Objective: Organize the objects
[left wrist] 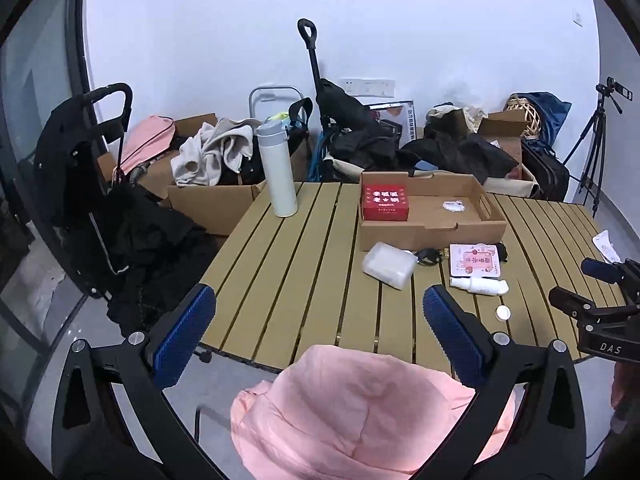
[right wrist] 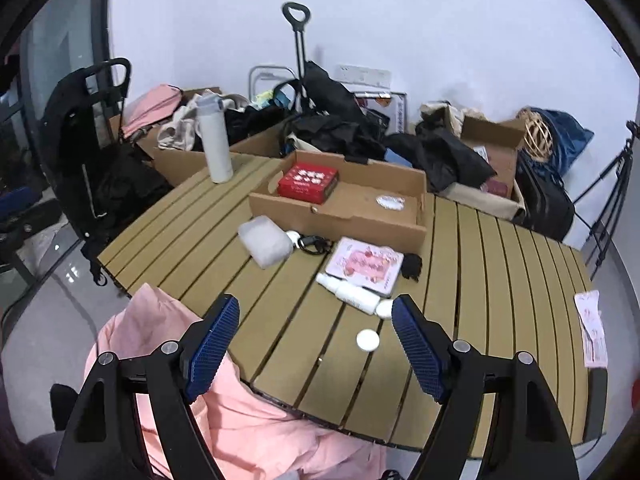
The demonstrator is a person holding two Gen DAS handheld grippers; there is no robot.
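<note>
Two grippers hang wide open and empty over the near edge of the slatted tan table (right wrist: 500, 280): the left gripper (left wrist: 320, 332) above a rumpled pink cloth (left wrist: 360, 408), the right gripper (right wrist: 316, 340) just short of a small white round cap (right wrist: 368, 340). Beyond the cap lies a smooth white plastic spray bottle (right wrist: 352, 294) on its side, touching a glossy pink printed packet (right wrist: 366, 266). Further on, just in front of the shallow corrugated cardboard tray (right wrist: 340, 220), sit a soft frosted white pouch (right wrist: 266, 240) and a tangled black cable (right wrist: 314, 244). Inside the tray lies a red rectangular box (right wrist: 308, 182).

Likely risks: the cap is low and slick, so the ribbed blue pads could skid it along a slat groove; the round bottle may roll if nudged.
</note>
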